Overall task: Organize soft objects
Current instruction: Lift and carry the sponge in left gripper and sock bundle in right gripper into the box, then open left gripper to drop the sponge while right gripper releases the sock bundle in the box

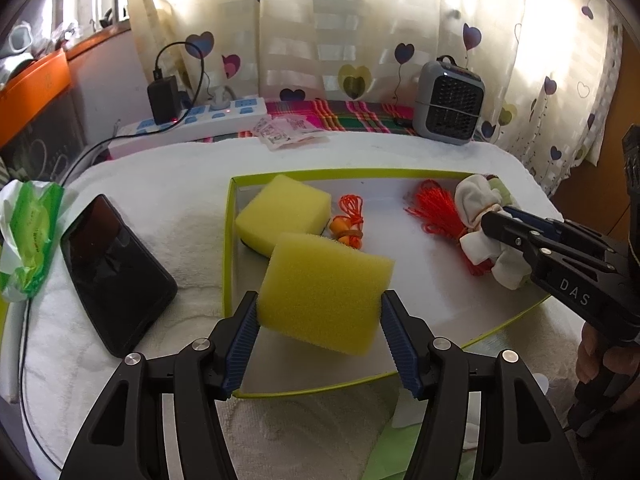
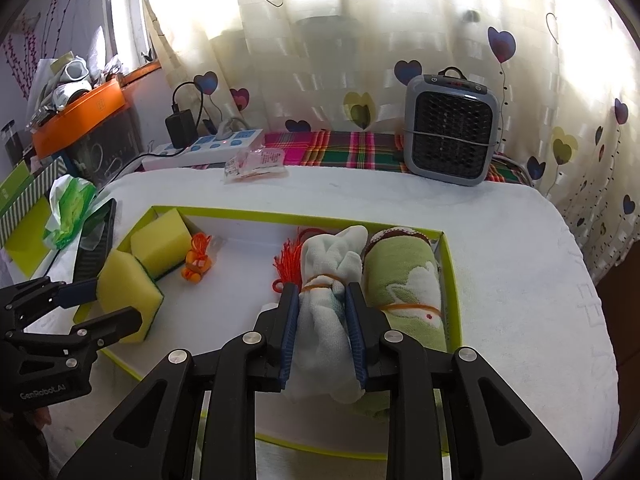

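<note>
A bench point(image 2: 500, 248) draped in a white towel carried a shallow tray point(image 2: 240, 213) with a lime-green rim and a pale floor. Behind it stood a grey fan heater point(image 2: 450, 128) on a plaid cloth point(image 2: 340, 148), with a white power strip point(image 2: 208, 148) to the left. A black phone point(image 1: 116, 268) lay on the towel just left of the tray, beside a green tissue pack point(image 1: 28, 236). In the tray's right end lay a rolled green towel point(image 2: 408, 280), and touching its left side was a white cloth bundle point(image 2: 328, 280) tied with a rubber band; the right gripper point(image 2: 322, 308) had its jaws clenched on that bundle. The left gripper point(image 1: 318, 312) had its jaws closed on a yellow sponge point(image 1: 320, 292), held tilted above the tray's near left part. A second yellow sponge point(image 1: 284, 208) rested in the tray's far left corner. A red tassel of cord point(image 1: 432, 208) lay just left of the white bundle, and a small orange bundle point(image 1: 348, 232) with a loop of orange cord sat near the second sponge.
</note>
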`<state>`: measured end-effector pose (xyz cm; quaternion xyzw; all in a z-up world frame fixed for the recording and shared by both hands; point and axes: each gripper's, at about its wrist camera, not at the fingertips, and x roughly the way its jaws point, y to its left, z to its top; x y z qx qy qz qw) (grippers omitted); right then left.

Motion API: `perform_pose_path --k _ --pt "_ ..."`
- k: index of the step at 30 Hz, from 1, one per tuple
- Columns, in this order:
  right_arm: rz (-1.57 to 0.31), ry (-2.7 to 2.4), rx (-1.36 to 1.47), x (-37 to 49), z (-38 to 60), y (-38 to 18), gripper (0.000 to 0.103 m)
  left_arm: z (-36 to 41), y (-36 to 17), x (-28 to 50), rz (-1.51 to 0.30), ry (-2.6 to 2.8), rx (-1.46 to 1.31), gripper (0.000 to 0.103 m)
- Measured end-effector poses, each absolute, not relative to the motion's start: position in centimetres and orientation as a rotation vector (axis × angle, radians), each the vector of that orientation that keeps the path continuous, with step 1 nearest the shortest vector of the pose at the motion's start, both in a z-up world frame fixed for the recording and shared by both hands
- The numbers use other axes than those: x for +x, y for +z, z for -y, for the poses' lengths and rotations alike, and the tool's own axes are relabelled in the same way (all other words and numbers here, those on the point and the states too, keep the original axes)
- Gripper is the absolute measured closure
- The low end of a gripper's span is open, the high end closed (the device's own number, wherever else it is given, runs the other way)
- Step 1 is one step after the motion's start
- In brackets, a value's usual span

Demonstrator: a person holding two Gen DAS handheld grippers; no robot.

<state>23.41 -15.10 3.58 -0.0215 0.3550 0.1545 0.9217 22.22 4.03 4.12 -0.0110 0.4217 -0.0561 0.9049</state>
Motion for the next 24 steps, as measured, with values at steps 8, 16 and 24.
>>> perform_pose_path --k 8,16,24 --pt "-0.727 0.309 -0.050 23.16 15.07 3.57 0.077 -3.94 4.38 22.00 -0.865 -0.127 -0.026 0.041" --pt "-0.723 0.308 -0.056 22.92 14.98 3.66 0.076 -3.82 4.52 21.79 -0.852 -0.123 -0.007 0.039" --pt "-0.723 0.310 -0.042 22.71 15.20 3.61 0.062 -4.18 4.83 21.58 -0.850 -0.123 -0.027 0.039"
